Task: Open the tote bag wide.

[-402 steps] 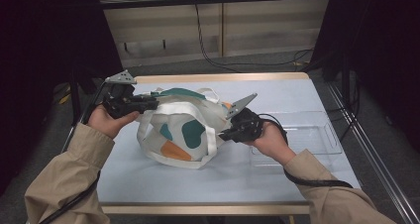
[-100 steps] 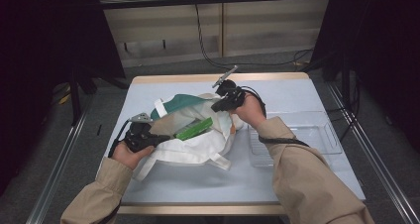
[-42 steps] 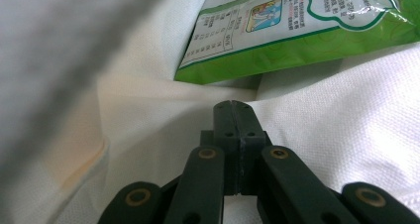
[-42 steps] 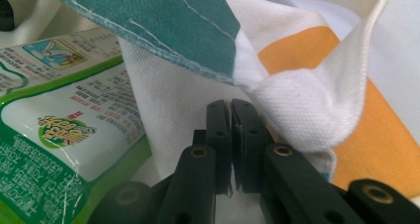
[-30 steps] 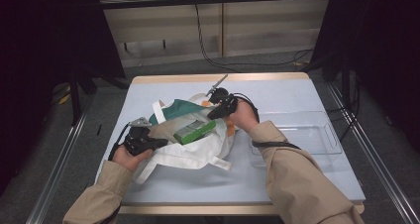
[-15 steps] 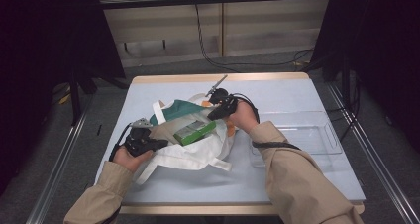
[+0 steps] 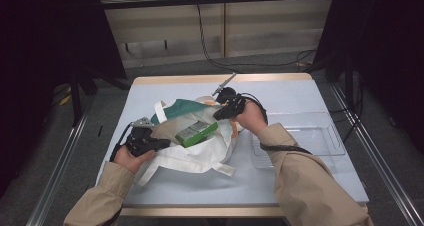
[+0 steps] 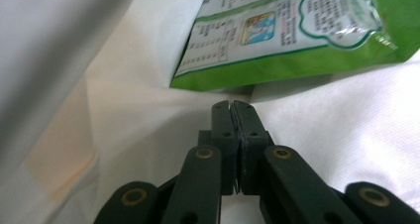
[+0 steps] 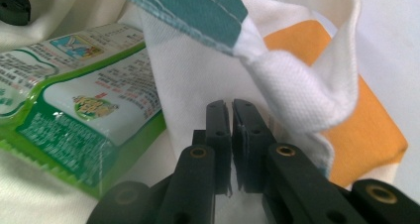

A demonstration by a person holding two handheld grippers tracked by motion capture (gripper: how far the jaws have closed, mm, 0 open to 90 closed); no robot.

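A: The green packet (image 7: 196, 133) is seen lying half inside the mouth of the white cloth bag (image 7: 197, 156), near the middle of the table (image 7: 300, 93), with one end poking out toward the far rim. In the left gripper view the packet (image 8: 292, 30) lies just beyond the jaw tips, on the cloth (image 8: 148, 120).

B: And how is the bag held?

A: The left gripper (image 7: 162, 144) is closed on the near edge of the bag, its jaws pressed together with only thin fabric between them. The right gripper (image 7: 218, 114) is closed in the same way on the far rim, beside the teal panel (image 9: 198, 6) and the orange patch (image 9: 366, 130). The packet (image 9: 84, 110) itself is gripped by neither.

B: What could be expected to go wrong?

A: The packet is judged likely to slide out if the mouth is tilted or the bag is lifted unevenly, since nothing is holding it. The thin cloth could also be pulled out of either pinch if the two sides are drawn apart too hard, and the opening would then collapse over the packet.

B: Anything farther out?

A: A clear plastic tray (image 7: 310, 136) stands just right of the bag; it could be knocked by the right sleeve (image 7: 300, 176) if that arm is swung outward.
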